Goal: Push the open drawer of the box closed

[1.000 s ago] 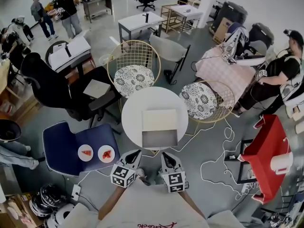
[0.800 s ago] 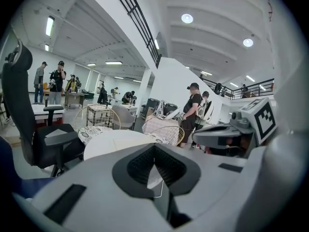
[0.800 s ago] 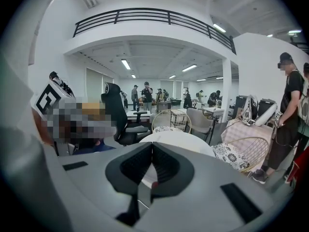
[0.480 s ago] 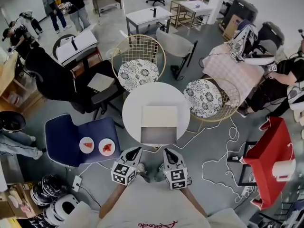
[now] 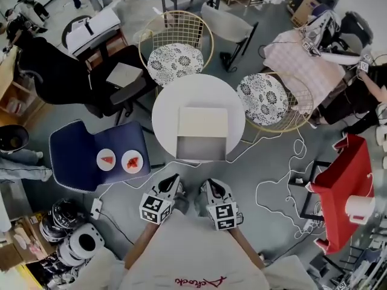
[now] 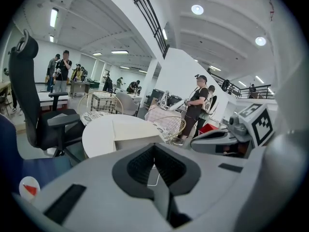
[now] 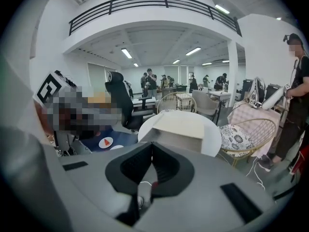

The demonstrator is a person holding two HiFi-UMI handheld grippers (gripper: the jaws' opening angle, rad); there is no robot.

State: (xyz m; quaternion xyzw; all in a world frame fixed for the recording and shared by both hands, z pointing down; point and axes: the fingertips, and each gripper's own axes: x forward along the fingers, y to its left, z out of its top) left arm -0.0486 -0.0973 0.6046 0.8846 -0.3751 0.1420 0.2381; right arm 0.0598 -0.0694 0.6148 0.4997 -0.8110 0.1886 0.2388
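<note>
A cream box [image 5: 203, 123] lies on the round white table [image 5: 169, 109]. Its grey drawer [image 5: 201, 148] stands pulled out toward me, reaching the table's near edge. Both grippers hover below that edge, short of the drawer. My left gripper [image 5: 175, 182] is shut and holds nothing. My right gripper [image 5: 207, 187], beside it, is also shut and holds nothing. In the left gripper view the shut left gripper [image 6: 154, 148] points at the box [image 6: 130, 128], slightly to its right. In the right gripper view the shut right gripper [image 7: 152, 148] faces the box [image 7: 183, 124], just right of centre.
A blue chair [image 5: 72, 156] carrying two plates of red food [image 5: 121, 161] stands left of the table. Two wire chairs with patterned cushions [image 5: 175, 60] [image 5: 263, 98] and a black office chair [image 5: 60, 77] ring the far side. Cables [image 5: 278, 186] lie on the floor; a red table [image 5: 344, 186] is at right.
The head view has shifted, so the table and box sit a little higher in frame. Both grippers stay shut close to my body. The drawer is still pulled out.
</note>
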